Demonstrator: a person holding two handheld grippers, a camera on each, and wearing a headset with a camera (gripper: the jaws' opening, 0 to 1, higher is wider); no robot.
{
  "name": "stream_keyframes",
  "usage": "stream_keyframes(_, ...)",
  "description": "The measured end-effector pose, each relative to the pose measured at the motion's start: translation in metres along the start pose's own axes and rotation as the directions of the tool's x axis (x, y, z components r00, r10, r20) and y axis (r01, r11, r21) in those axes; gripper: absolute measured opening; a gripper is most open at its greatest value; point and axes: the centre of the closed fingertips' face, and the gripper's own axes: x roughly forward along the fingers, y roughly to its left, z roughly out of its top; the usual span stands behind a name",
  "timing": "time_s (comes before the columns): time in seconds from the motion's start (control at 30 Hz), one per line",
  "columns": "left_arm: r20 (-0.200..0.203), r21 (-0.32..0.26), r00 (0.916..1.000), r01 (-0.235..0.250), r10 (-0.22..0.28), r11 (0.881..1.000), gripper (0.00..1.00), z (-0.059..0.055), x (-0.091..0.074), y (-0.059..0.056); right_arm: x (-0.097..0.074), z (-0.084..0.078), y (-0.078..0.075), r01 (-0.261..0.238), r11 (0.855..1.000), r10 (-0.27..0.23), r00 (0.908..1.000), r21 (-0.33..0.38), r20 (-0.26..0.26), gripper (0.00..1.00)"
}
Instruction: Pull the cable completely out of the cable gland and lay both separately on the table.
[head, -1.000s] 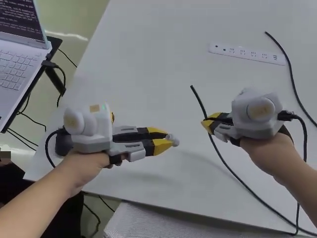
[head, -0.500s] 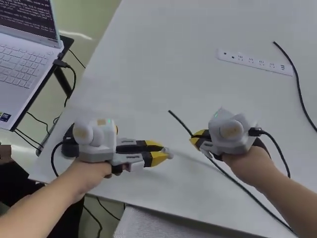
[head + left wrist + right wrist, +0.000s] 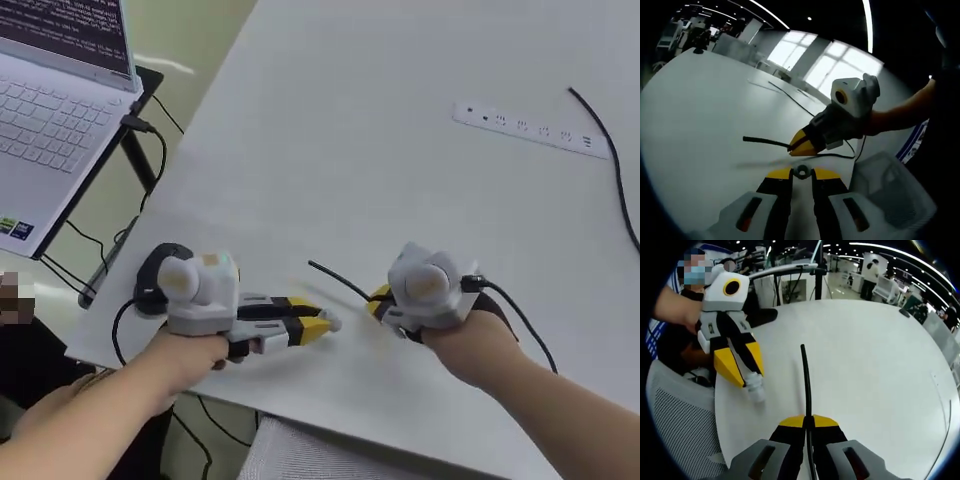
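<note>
My left gripper (image 3: 318,324) is shut on a small pale cable gland (image 3: 334,321), which sits between its yellow jaw tips (image 3: 801,171) just above the white table (image 3: 400,150). Close to its right, my right gripper (image 3: 378,300) is shut on a black cable (image 3: 335,279). The cable's free end sticks out ahead of the jaws (image 3: 805,380) and points past the gland without touching it. In the right gripper view, the left gripper (image 3: 747,380) holds the gland (image 3: 755,388) left of the cable. The cable's trailing part is hidden under the hand.
An open laptop (image 3: 50,90) stands off the table's left side. A white power strip (image 3: 530,128) and another black cable (image 3: 610,150) lie at the far right. A black round object (image 3: 160,270) sits by the near left corner. A mesh chair (image 3: 300,455) is below the edge.
Both grippers have come left and nearer to the table's front edge, and the gap between them is smaller. The cable end has travelled with the right gripper. The head camera has shifted too.
</note>
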Motion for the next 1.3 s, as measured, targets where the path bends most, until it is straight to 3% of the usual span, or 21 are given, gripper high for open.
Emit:
stream_keyframes(0.27, 0.014, -0.053, 0.9996, -0.025, 0.025, 0.998, 0.15, -0.01, 0.004, 0.012, 0.006, -0.003, 0.002, -0.004, 1.0, 0.005, 0.9999, 0.004, -0.011, 0.0)
stream_keyframes(0.57, 0.02, -0.091, 0.9987, -0.046, 0.048, 0.995, 0.15, -0.018, -0.001, 0.018, 0.011, -0.006, 0.006, -0.012, 1.0, 0.011, 0.9997, -0.026, -0.023, 0.0)
stream_keyframes(0.9, 0.017, -0.058, 0.997, -0.074, 0.075, 0.996, 0.16, -0.023, -0.005, 0.022, 0.011, -0.006, 0.005, -0.018, 1.0, 0.018, 0.9997, -0.016, -0.017, 0.0)
stream_keyframes(1.0, -0.014, -0.011, 0.9963, -0.085, 0.085, 0.996, 0.16, -0.03, -0.005, 0.021, 0.011, -0.006, 0.005, -0.02, 1.0, 0.02, 0.9996, -0.015, -0.022, 0.0)
stream_keyframes(1.3, -0.047, 0.056, 0.9927, -0.108, 0.111, 0.993, 0.16, -0.036, -0.008, 0.019, 0.01, -0.006, 0.006, -0.025, 1.0, 0.025, 0.9995, -0.019, -0.02, 0.0)
